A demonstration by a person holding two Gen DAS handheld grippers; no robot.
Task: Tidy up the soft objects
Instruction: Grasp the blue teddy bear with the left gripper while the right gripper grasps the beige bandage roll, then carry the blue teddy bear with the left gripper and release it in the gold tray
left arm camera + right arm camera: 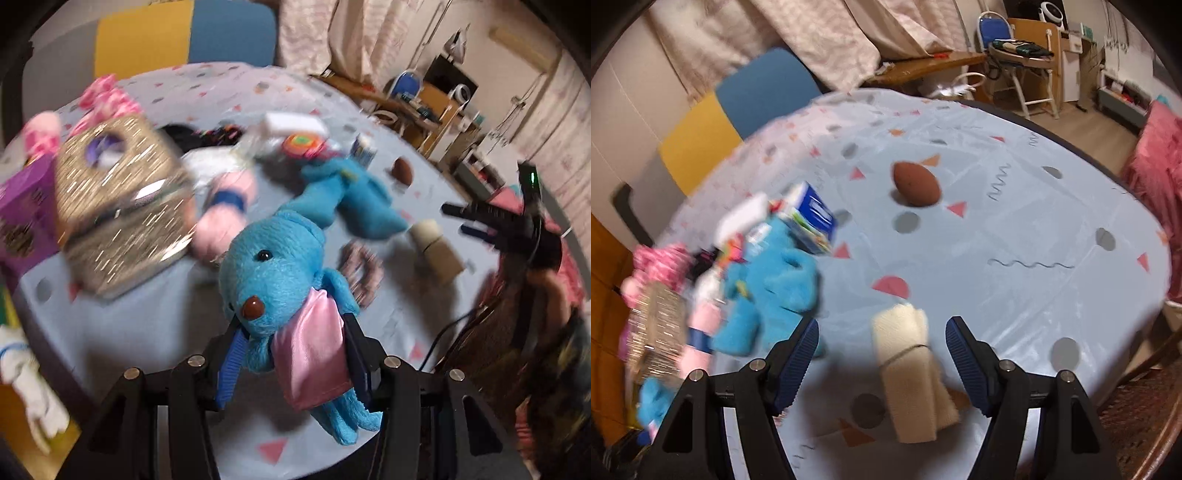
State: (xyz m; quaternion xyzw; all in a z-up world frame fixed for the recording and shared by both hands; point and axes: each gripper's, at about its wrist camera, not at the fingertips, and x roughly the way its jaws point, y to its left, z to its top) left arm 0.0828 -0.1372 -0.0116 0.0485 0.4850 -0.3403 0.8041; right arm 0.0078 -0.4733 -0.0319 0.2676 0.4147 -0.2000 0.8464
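A lived-in home room is showing here: pale patterned curtains (pixel 798 40) are hanging along the wall, a high chair (pixel 1021 64) is standing beside a wooden desk (pixel 923 68) on the wood floor, and a playful light-blue tablecloth (pixel 1015 229) is covering the surface, crowded with plush toys (pixel 775 288).

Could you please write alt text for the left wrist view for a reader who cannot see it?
The left tool grips a blue plush with a pink satin cloth above a patterned table. Behind lie a glittery bag, another blue toy and a beige roll.
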